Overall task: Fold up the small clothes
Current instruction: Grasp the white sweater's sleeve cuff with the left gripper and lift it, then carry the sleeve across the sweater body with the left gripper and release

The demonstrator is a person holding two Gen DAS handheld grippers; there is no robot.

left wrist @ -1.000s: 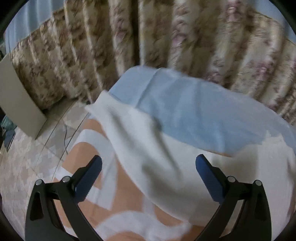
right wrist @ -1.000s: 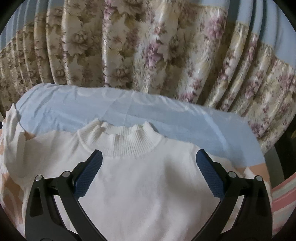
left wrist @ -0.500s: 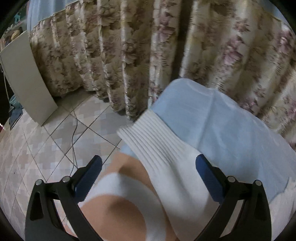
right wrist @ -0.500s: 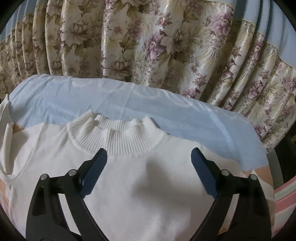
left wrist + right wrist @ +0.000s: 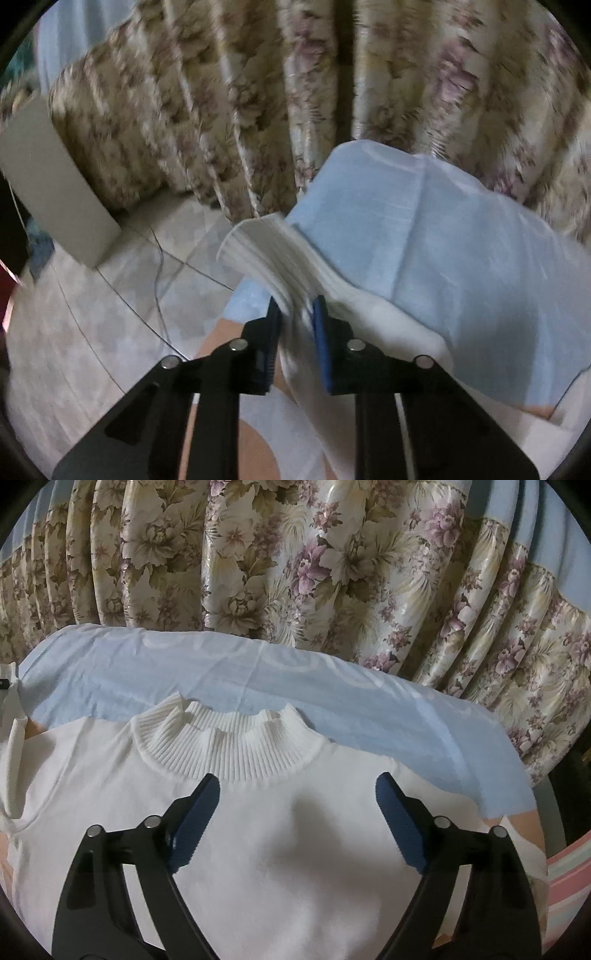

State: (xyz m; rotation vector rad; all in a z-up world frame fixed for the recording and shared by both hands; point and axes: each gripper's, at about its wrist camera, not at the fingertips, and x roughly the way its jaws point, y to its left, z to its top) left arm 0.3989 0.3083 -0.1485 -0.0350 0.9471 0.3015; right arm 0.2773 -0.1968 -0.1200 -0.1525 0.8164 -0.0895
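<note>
My left gripper (image 5: 297,314) pinches the sweater's (image 5: 277,849) ribbed cuff (image 5: 258,247), frame center, to fold the sleeve; right gripper (image 5: 297,794) wide above its chest.

Sweater (image 5: 258,849) hem beyond frame edge

sweater (image 5: 258,849): white, ribbed collar | cloth (image 5: 221,679): pale blue | curtain (image 5: 295,572): beige, purple floral | gripper pads (image 5: 399,823): blue | floor (image 5: 110,314): pale tiles, seemingly patterned (blurred)
</note>
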